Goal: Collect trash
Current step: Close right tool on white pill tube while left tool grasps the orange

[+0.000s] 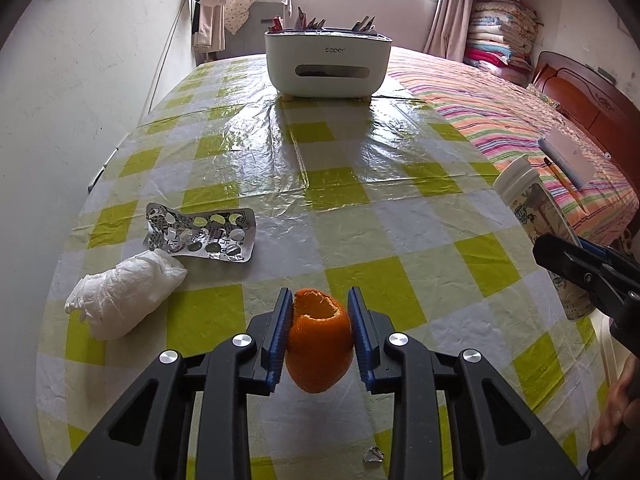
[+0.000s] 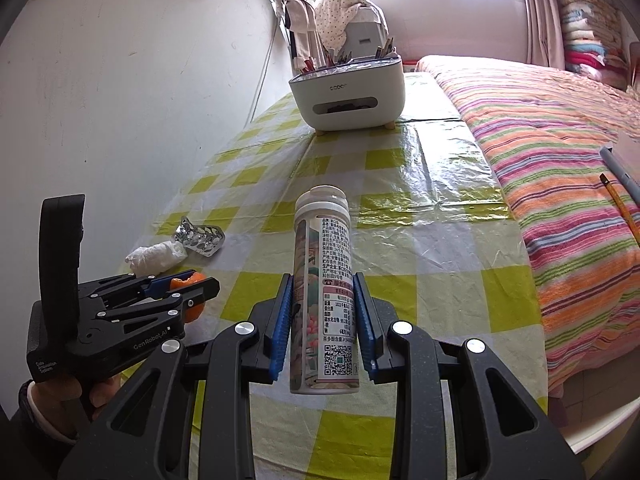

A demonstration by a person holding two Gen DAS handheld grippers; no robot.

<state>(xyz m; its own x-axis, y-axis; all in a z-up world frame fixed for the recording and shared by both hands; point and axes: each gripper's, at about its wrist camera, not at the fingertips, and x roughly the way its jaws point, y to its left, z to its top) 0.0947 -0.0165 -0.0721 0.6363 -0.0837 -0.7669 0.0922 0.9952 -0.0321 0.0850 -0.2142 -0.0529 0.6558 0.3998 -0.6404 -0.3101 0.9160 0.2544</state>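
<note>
on the checked table (image 1: pixel 256 152), going left to right: a crumpled tissue (image 1: pixel 124 292) lies near the left edge, untouched, and just beside it, perhaps touching, an emptied blister pack (image 1: pixel 204 234), also untouched. next, the left claw (image 1: pixel 319 334) has closed its blue pads on an orange peel (image 1: pixel 316 340), which looks to sit at or just above the cloth. a small foil scrap (image 1: pixel 373 455) lies near its base. further right, the right claw (image 2: pixel 323 320) is clamped tight on a capped bottle (image 2: pixel 324 280), held clear of the table. at the far end stands the white bin (image 1: pixel 327 66), with wrappers already poking from its top. so i judge the job about midway: some trash binned, two pieces gripped but not yet carried over, and tissue, pack and scrap left to collect.
</note>
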